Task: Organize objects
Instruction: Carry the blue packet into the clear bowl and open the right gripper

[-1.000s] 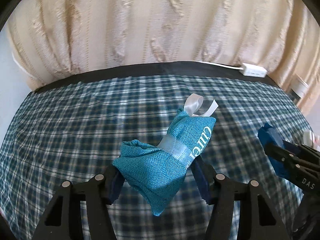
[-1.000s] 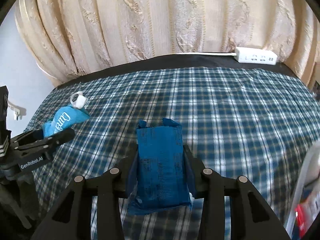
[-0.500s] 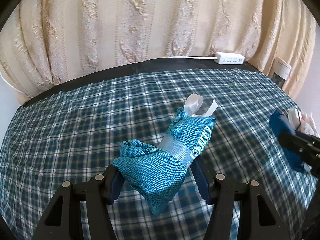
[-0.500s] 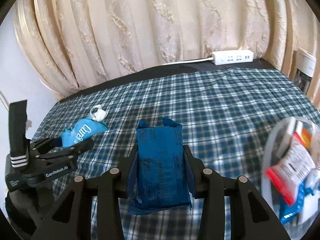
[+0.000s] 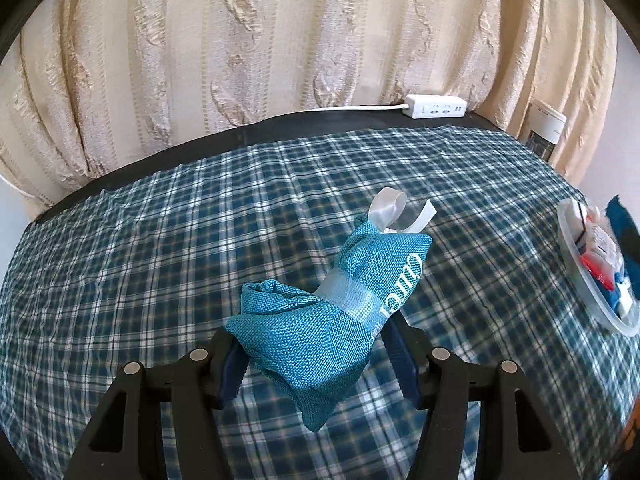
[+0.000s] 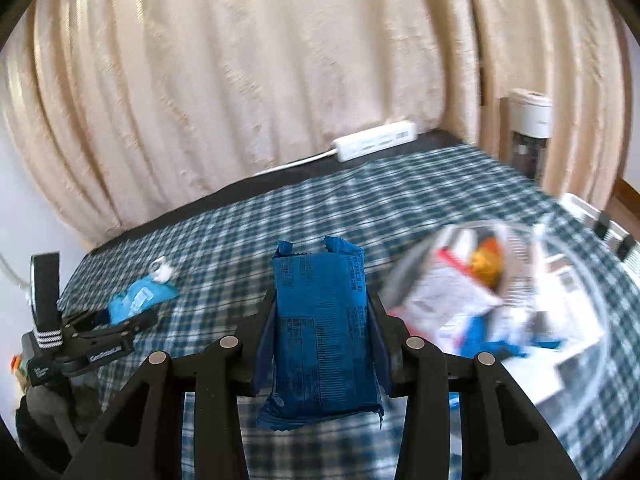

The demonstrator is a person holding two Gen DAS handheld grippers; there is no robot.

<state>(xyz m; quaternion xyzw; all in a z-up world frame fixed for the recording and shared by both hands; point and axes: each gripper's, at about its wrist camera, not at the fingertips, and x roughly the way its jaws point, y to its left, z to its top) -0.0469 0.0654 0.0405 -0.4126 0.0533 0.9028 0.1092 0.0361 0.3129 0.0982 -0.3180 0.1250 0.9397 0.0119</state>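
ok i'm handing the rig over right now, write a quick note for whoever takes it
Left hand-held gripper: shut on the teal woven fabric pouch with white ribbon loop, held above the blue plaid tablecloth.
Right hand-held gripper: shut on the dark blue foil snack packet, held upright just left of the clear plastic container.
Done: the container already holds several packets.
Left: probably drop the blue packet into the container, then bring the pouch over; its destination is only a guess.

Left gripper [image 5: 316, 354] clamped on teal pouch [image 5: 332, 312], right gripper [image 6: 322, 344] clamped on blue packet [image 6: 322, 332]
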